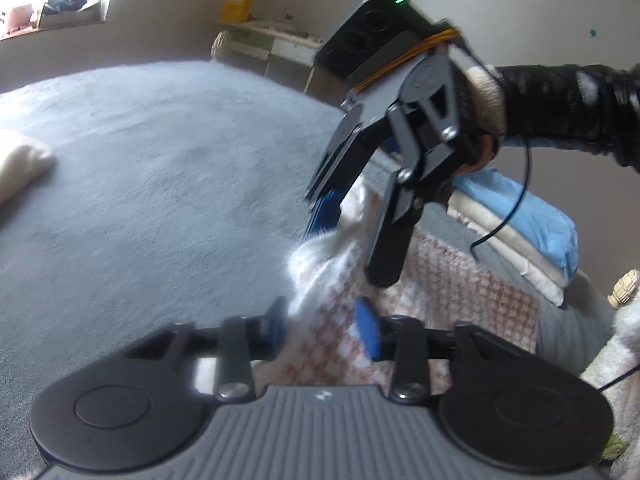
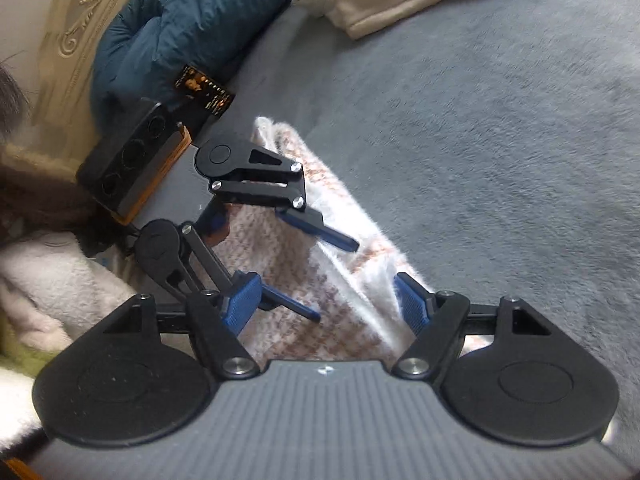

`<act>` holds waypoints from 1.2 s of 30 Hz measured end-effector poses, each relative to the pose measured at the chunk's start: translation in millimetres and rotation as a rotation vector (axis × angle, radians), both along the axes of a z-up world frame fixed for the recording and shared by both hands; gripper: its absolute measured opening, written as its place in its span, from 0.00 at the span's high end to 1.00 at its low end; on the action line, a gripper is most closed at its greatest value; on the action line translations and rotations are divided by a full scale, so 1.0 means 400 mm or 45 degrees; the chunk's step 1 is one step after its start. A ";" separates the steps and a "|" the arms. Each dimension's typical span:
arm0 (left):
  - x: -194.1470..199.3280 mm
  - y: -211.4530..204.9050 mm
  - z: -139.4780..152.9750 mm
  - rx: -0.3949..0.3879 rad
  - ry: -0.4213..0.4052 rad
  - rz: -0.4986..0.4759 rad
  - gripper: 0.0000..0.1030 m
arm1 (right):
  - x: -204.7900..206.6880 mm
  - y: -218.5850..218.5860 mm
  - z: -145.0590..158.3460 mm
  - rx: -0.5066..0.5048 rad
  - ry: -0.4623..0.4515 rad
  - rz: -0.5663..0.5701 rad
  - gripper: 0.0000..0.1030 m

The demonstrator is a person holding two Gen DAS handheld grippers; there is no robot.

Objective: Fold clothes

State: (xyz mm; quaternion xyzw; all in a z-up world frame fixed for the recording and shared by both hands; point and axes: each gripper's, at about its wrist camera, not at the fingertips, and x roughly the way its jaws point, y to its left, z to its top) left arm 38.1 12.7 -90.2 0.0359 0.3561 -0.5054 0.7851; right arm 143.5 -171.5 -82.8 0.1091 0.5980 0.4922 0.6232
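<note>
Hovering over the grey bed cover, our left gripper and right gripper both straddle the pink-checked fluffy garment, jaws parted, pads not pressing.

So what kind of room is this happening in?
Most likely a bedroom. The work surface looks like a bed under a grey blanket, with an ornate headboard behind it, a stack of folded linens and a small desk against the wall.
</note>
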 end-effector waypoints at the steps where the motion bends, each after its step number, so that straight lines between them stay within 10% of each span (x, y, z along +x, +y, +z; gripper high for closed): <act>1: -0.009 0.001 0.007 -0.006 -0.005 -0.005 0.73 | 0.001 0.005 0.003 0.013 0.015 0.027 0.33; 15: -0.100 0.003 0.029 -0.070 -0.010 -0.071 0.74 | 0.017 0.031 -0.033 0.092 0.169 0.045 0.32; 22: -0.123 0.033 0.060 -0.126 -0.015 -0.068 0.74 | 0.001 0.034 -0.014 0.336 0.262 0.097 0.43; 36: -0.080 0.107 0.035 -0.123 0.084 0.096 0.55 | -0.005 0.002 0.009 0.237 0.135 -0.005 0.34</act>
